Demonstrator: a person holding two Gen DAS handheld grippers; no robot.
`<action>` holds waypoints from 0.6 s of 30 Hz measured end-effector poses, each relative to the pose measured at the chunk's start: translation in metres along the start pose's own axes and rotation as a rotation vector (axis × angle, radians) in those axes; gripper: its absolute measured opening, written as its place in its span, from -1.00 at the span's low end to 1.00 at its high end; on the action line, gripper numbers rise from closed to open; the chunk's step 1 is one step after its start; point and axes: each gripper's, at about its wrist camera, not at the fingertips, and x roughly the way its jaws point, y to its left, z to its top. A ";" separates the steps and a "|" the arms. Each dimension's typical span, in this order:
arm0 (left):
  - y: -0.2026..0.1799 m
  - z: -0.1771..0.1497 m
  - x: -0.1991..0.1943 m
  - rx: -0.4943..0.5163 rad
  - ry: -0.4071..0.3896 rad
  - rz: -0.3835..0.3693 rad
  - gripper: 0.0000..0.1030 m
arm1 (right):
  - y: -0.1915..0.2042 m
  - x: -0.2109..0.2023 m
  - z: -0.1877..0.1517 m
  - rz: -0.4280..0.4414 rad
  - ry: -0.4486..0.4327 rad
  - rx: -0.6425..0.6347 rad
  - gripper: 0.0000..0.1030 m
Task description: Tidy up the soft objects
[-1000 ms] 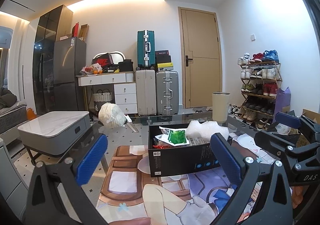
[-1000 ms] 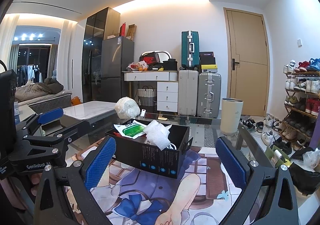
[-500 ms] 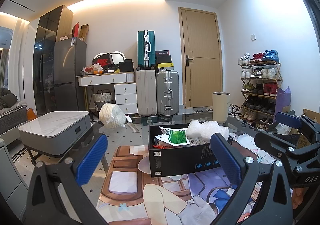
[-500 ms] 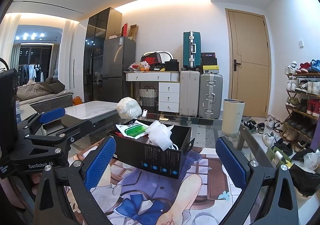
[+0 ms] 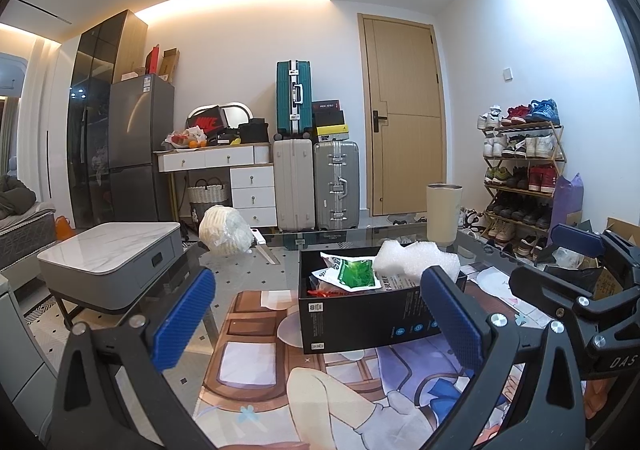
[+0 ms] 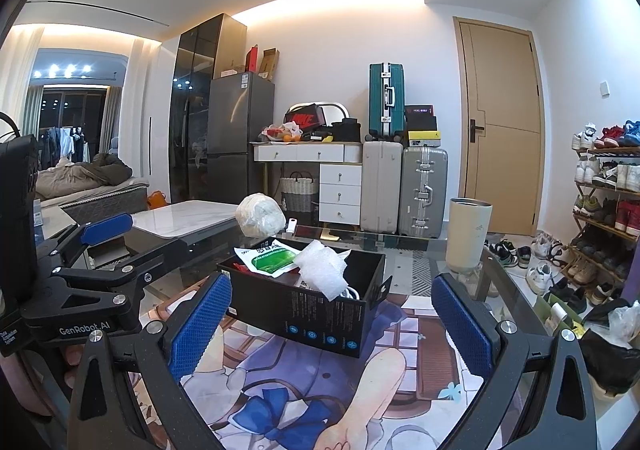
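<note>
A black box (image 5: 360, 314) (image 6: 320, 310) stands on the glass table on an anime print mat (image 5: 280, 390). In it lie a green-and-white packet (image 5: 352, 274) (image 6: 268, 258) and a piece of white bubble wrap (image 5: 416, 260) (image 6: 324, 270). A white bundle in clear plastic (image 5: 225, 232) (image 6: 259, 215) sits at the table's far edge. My left gripper (image 5: 316, 324) is open and empty in front of the box. My right gripper (image 6: 330, 326) is open and empty, also in front of the box. Each gripper shows at the edge of the other's view.
A tall beige cup (image 5: 443, 212) (image 6: 466, 236) stands on the table's far right. A grey marble side table (image 5: 108, 250) is to the left. Suitcases (image 5: 316, 182), a dresser, a fridge and a shoe rack (image 5: 520, 178) line the room behind.
The right wrist view has shifted slightly, so the box sits a little further right and lower. The left gripper has barely moved. Both stay open.
</note>
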 end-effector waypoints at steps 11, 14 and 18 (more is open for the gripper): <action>0.000 0.000 0.000 0.001 0.001 0.001 1.00 | -0.001 0.004 -0.002 0.002 0.002 -0.001 0.98; 0.000 0.000 0.000 0.001 -0.001 0.000 1.00 | 0.000 0.004 -0.002 0.001 0.001 -0.001 0.98; 0.000 0.000 0.000 0.002 0.001 0.001 1.00 | 0.000 0.005 -0.002 0.004 0.003 -0.002 0.98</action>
